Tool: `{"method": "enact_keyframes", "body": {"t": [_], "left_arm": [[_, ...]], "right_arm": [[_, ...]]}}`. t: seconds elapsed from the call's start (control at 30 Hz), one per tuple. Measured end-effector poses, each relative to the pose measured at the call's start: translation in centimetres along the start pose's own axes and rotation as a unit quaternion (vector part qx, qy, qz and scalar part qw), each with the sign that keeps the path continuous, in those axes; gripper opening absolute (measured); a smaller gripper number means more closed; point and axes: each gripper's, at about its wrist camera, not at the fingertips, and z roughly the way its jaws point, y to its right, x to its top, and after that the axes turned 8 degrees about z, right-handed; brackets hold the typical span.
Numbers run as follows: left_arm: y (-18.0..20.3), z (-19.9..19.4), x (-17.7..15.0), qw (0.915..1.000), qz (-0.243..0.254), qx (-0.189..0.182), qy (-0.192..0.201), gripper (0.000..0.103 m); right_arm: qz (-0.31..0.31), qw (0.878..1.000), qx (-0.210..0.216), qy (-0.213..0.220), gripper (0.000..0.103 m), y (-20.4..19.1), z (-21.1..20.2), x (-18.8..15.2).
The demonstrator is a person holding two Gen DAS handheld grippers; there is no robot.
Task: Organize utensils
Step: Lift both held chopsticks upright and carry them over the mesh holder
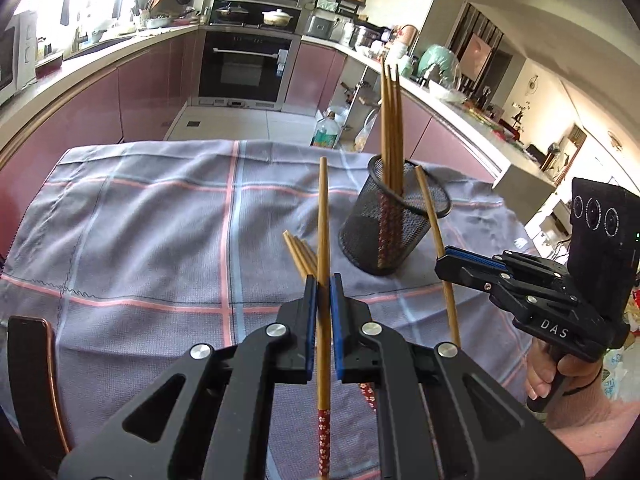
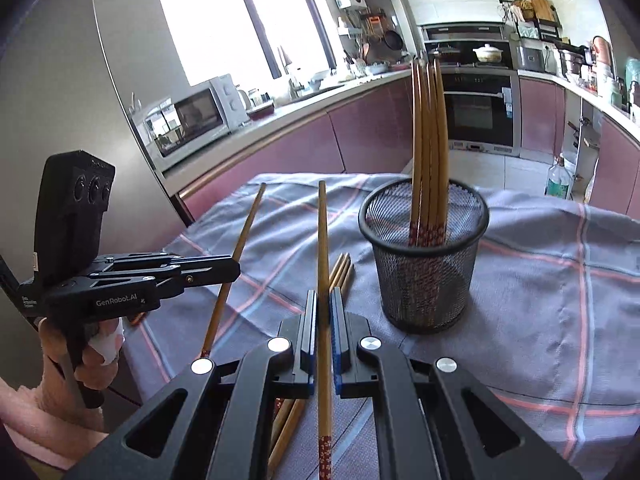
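Observation:
My left gripper (image 1: 323, 278) is shut on a wooden chopstick (image 1: 323, 232) with a red patterned end, holding it lifted above the cloth with its tip pointing up. The right gripper (image 2: 324, 296) is shut on a second chopstick (image 2: 322, 240) the same way. Each gripper shows in the other's view: the right gripper (image 1: 444, 262) at the right and the left gripper (image 2: 236, 268) at the left, each with its stick. A black mesh cup (image 2: 424, 280) stands just beyond both, holding several upright chopsticks (image 2: 428, 140). More loose chopsticks (image 2: 342, 272) lie on the cloth below the grippers.
A grey checked cloth (image 1: 140, 240) covers the table. A dark phone with a copper rim (image 1: 36, 380) lies at its near left edge. Purple kitchen cabinets, an oven (image 1: 244, 68) and a microwave (image 2: 188, 120) stand beyond; a plastic bottle (image 1: 326, 132) is on the floor.

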Motion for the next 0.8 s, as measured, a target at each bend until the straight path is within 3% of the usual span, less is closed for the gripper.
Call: {"method": "enact_keyframes", "body": {"t": [0.5,0.8], "left_arm": [[1.0,-6.0,2.7,0.9953,0.003,-0.046,0.086,0.007],[2.4,-6.8,5.7,0.9917,0.016,-0.053,0.116,0.007]], "right_arm": [[-0.003,0.997,0.015,0.075,0.005,0.2,-4.4,2.2],[-0.017,0.995,0.009,0.102,0.005,-0.2,-5.8,3.8]]}}
